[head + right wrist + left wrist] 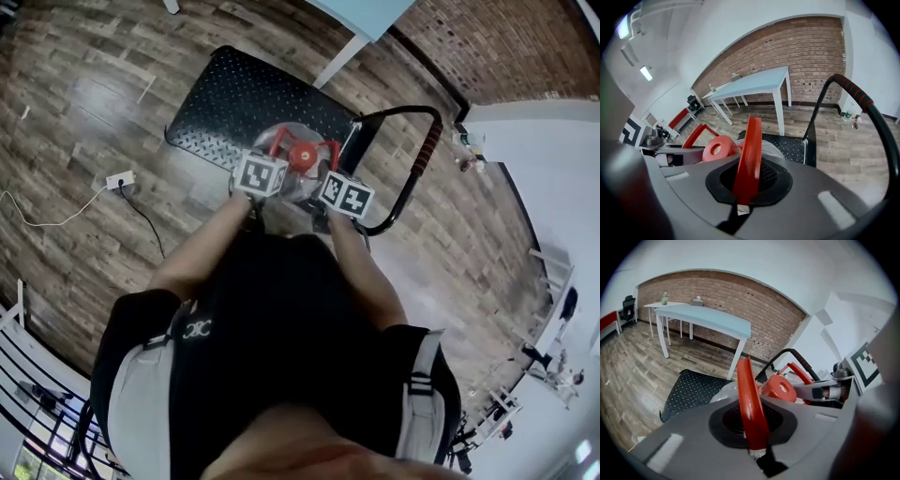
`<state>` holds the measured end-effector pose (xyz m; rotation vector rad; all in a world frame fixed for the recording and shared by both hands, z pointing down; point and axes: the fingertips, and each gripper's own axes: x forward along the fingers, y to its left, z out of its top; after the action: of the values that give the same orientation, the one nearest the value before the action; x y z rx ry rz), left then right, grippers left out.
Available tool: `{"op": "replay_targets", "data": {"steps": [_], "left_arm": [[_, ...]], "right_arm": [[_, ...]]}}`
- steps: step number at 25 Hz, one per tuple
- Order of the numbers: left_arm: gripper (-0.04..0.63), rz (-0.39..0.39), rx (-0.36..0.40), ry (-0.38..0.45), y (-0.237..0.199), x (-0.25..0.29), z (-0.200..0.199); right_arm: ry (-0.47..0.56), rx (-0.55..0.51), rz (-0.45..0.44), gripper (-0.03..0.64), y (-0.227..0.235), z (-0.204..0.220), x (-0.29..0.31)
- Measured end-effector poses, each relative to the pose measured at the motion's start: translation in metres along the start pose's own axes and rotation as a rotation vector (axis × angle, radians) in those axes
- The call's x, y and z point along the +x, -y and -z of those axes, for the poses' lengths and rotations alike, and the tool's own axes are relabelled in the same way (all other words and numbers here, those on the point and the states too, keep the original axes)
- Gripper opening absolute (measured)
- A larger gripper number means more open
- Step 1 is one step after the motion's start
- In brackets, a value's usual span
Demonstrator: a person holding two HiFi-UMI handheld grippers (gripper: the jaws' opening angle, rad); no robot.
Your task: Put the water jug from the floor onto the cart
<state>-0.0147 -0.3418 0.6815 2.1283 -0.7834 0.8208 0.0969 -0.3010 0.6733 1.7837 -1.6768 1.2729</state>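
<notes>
The water jug (298,187), clear with a red cap (302,155), hangs between my two grippers over the near end of the black cart platform (234,103). Whether it rests on the platform I cannot tell. My left gripper (272,164) is shut on a red carrying handle (749,399) of the jug, and the cap (780,387) shows just beyond it. My right gripper (330,178) is shut on the other red handle (749,154), with the cap (719,147) to its left. Each gripper view shows the other gripper across the jug's top.
The cart's black push handle with its red grip (427,150) rises just right of the jug. A light blue table (708,317) stands beyond the cart before a brick wall. A power strip and cable (120,180) lie on the wooden floor to the left.
</notes>
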Motion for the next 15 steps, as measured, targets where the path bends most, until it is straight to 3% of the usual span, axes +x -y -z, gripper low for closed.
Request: {"op": "replay_targets", "data": {"steps": [8, 15], "left_arm": [[0.026, 0.039, 0.046, -0.108, -0.033, 0.037, -0.016], [0.034, 0.041, 0.053, -0.173, -0.056, 0.069, -0.014]], "right_arm": [[-0.067, 0.029, 0.077, 0.015, 0.006, -0.012, 0.046], [-0.097, 0.039, 0.074, 0.015, 0.013, -0.013, 0.083]]}}
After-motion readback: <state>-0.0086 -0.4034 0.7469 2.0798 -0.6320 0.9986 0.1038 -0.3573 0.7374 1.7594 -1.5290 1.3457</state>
